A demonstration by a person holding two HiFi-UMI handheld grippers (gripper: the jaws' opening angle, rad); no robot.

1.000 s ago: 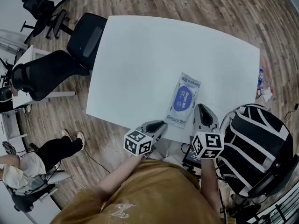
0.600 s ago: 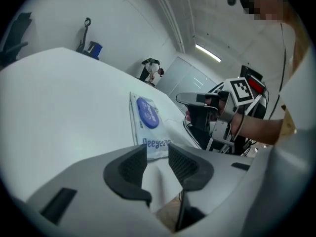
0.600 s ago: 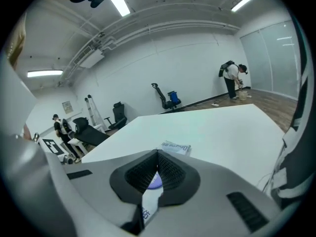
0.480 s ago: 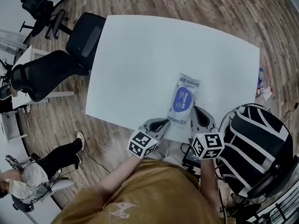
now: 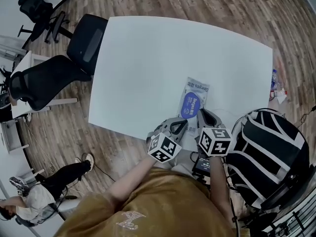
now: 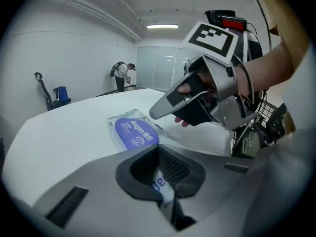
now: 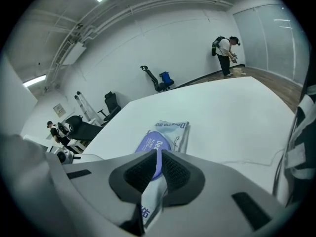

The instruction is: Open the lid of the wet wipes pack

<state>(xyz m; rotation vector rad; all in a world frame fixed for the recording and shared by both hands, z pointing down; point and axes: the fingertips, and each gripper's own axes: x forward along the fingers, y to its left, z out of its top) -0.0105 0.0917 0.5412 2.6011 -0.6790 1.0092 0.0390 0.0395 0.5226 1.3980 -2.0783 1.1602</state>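
Note:
The wet wipes pack [image 5: 194, 101] lies flat near the front edge of the white table [image 5: 148, 58], with its blue oval lid label facing up. My left gripper [image 5: 181, 125] is at the pack's near left corner. In the left gripper view its jaws [image 6: 160, 181] are shut on the near end of the pack [image 6: 132, 132]. My right gripper [image 5: 201, 113] is at the near right end. In the right gripper view its jaws [image 7: 157, 169] are shut on the film just below the blue label of the pack [image 7: 170, 132]. Its closed tip [image 6: 154, 113] also shows in the left gripper view.
Two black office chairs [image 5: 86, 41] [image 5: 44, 78] stand left of the table. A black and white striped bag [image 5: 266, 152] sits close to my right arm. A bottle [image 5: 275, 80] is on the floor at the right. A person [image 5: 29, 199] is at the lower left.
My left gripper has moved right to the pack's near end and rolled. The right gripper has moved in onto the pack's near right end. The person at the lower left has shifted.

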